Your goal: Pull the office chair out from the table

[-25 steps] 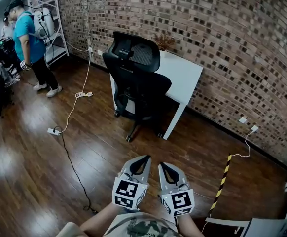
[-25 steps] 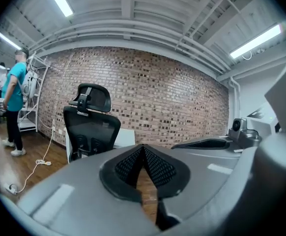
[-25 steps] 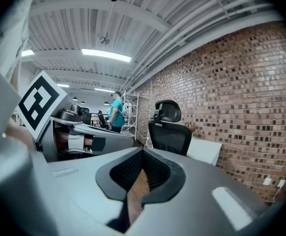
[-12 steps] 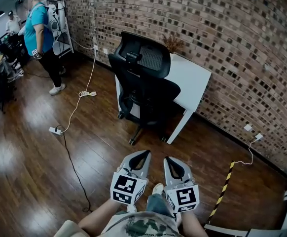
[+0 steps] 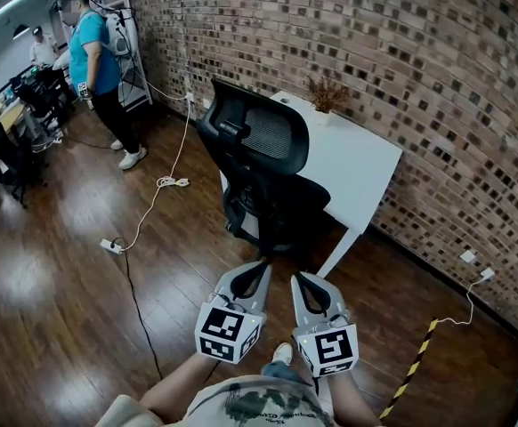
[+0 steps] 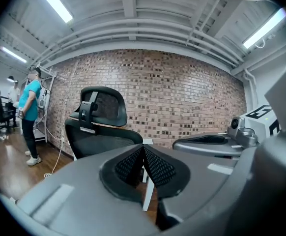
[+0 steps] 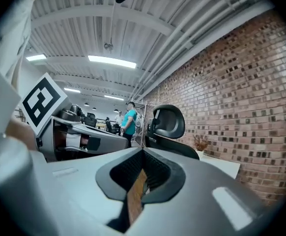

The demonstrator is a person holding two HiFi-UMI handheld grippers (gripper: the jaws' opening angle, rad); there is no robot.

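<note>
A brick wall [image 5: 401, 69] is running across the back of the room, and a dark wooden floor [image 5: 54, 292] is spreading out below it. A white table [image 5: 357, 163] is standing against the wall. The black office chair [image 5: 263, 163] is sitting at the table's near side, its seat tucked partly under the tabletop and its mesh backrest and headrest facing the camera wearer.

At the far left a person in a teal shirt [image 5: 94, 69] is standing beside a metal shelving rack [image 5: 121, 25].

The left gripper [image 5: 259, 267] and the right gripper [image 5: 300, 280] are being held side by side low in the head view, both pointing toward the chair. The chair is standing directly ahead of their tips and apart from them; neither gripper is touching it. In the left gripper view the chair is showing ahead and left of the jaws, and in the right gripper view its headrest is rising just above and right of them. Both pairs of jaws are pressing together with nothing between them.

A cable with a power strip [image 5: 110, 245] is trailing over the floor left of the chair. A small dried plant [image 5: 327, 92] is sitting on the table's far edge.
</note>
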